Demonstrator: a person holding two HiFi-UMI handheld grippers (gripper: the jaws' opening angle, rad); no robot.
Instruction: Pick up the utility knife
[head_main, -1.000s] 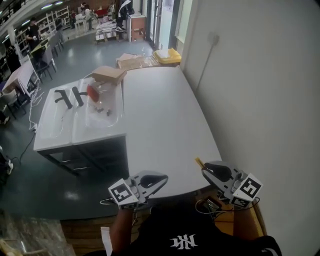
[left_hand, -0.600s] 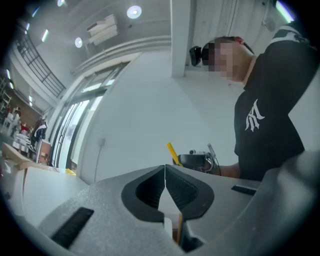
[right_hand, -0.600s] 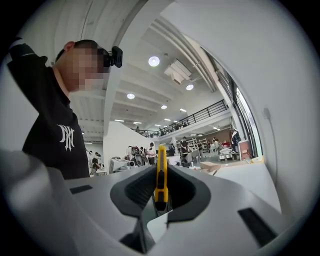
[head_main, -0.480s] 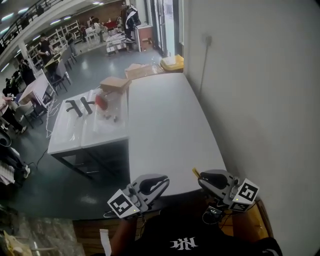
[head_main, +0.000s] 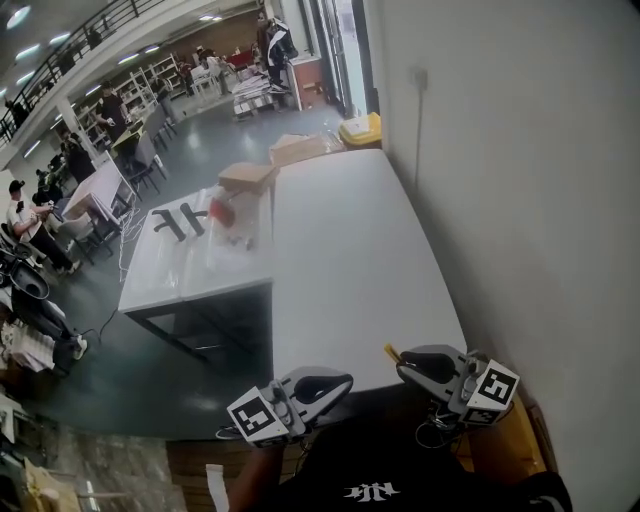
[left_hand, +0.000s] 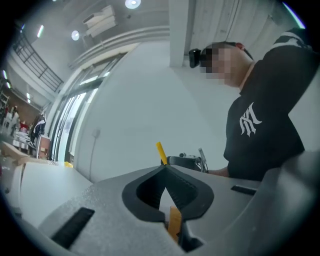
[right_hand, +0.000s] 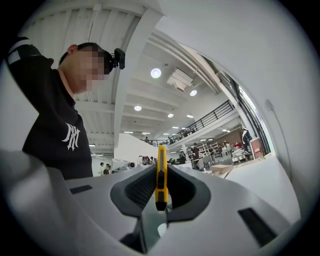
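Observation:
The yellow utility knife (right_hand: 160, 181) stands upright between the jaws of my right gripper (right_hand: 160, 172), which is shut on it. In the head view only the knife's tip (head_main: 391, 352) pokes out ahead of the right gripper (head_main: 404, 364), just off the near end of the white table (head_main: 350, 270). My left gripper (head_main: 346, 381) hangs beside it, close to the person's body, pointing toward the right one. In the left gripper view the left gripper's (left_hand: 164, 167) tips meet with nothing between them, and the knife (left_hand: 161, 152) shows beyond them.
A white wall (head_main: 520, 180) runs along the table's right side. A second table (head_main: 175, 270) at the left carries a clear bin, a cardboard box (head_main: 247, 178) and black stands. A wooden piece with cables (head_main: 500, 445) lies below the right gripper. People stand far off at the left.
The left gripper has drifted right, toward the right gripper. The right gripper has turned slightly and still grips the knife. The head view has swung, so the tables sit further right.

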